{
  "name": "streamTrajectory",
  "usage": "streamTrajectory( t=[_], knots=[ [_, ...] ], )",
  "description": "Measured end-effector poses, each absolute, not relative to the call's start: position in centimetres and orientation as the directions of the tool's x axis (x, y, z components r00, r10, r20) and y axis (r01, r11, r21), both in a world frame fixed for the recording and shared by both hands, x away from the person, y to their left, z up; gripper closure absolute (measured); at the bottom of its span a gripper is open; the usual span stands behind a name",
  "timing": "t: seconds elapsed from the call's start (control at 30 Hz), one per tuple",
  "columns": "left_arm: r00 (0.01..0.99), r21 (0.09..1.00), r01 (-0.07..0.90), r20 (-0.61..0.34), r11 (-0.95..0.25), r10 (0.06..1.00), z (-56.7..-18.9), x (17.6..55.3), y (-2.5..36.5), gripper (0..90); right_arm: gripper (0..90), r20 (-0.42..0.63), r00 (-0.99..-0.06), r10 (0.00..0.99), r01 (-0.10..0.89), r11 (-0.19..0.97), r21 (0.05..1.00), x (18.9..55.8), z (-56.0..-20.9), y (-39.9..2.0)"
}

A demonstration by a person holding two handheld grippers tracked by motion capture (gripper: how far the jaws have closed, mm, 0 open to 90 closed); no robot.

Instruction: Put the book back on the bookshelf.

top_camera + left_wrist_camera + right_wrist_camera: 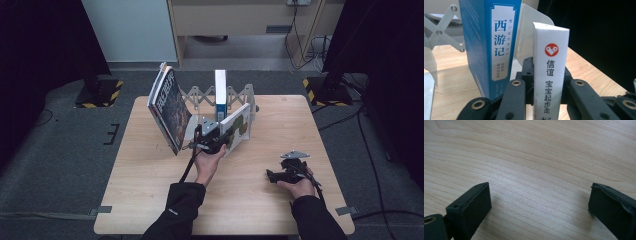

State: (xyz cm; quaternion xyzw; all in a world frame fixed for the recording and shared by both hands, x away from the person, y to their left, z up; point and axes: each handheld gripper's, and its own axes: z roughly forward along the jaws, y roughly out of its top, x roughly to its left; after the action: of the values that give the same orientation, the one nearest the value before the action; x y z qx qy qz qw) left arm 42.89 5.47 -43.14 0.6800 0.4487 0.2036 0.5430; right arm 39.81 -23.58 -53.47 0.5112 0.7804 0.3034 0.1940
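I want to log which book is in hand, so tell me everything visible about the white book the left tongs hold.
The thin white book has a plain white spine with a red round logo above black Chinese characters; its cover shows green and red artwork. It stands tilted on the light wooden table, clamped between the black jaws of the left tongs, right of the upright blue book in the metal expanding rack.
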Motion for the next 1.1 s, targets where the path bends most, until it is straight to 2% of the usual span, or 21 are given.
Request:
streamTrajectory(
  t=[1.1],
  knots=[
    [0.480,0.939,0.341,-0.133,-0.045,0.867,-46.3,43.5,3.2,73.9,3.9,0.010,-0.405,0.914,0.675,0.292,0.677,39.8,-53.5,-23.6]
  ],
)
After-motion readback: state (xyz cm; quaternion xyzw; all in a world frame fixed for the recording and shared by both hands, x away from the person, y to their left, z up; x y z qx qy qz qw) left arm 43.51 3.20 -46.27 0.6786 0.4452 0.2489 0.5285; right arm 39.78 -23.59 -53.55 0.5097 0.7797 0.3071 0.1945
